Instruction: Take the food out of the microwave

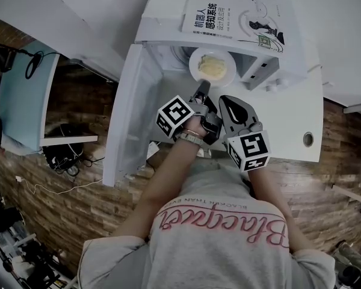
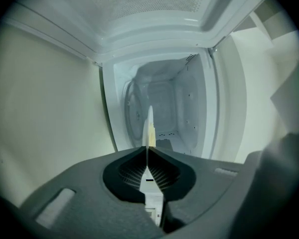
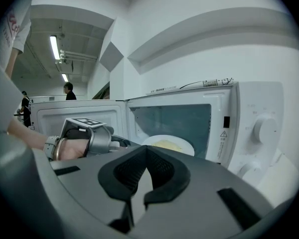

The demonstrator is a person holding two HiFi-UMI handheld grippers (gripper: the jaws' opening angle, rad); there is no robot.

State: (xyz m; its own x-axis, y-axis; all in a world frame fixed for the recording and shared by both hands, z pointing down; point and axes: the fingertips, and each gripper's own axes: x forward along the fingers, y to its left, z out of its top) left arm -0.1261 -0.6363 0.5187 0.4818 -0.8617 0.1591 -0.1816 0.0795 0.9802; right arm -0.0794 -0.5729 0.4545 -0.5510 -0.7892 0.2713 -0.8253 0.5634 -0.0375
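Head view shows the microwave (image 1: 162, 23) on a white worktop (image 1: 301, 113) with its door (image 1: 126, 113) swung wide open to the left and a book (image 1: 234, 17) lying on top. The plate (image 1: 195, 62) with the yellow food (image 1: 212, 66) on it sits right at the mouth of the oven, and the left hand-held gripper (image 1: 202, 91) has its near rim pinched. Left gripper view backs that up: the jaws are clamped together on a thin pale sliver, which is the plate seen edge-on, with the white cavity (image 2: 164, 103) straight ahead behind it. Can't tell if the plate is resting on the oven floor or lifted off it. The right hand-held gripper (image 1: 227, 101) is just beside the left one, a bit further back from the opening, and in its own view the jaws are closed with nothing between them. From there you also see the plate low in the opening and the control knobs (image 3: 265, 128) off to the right.
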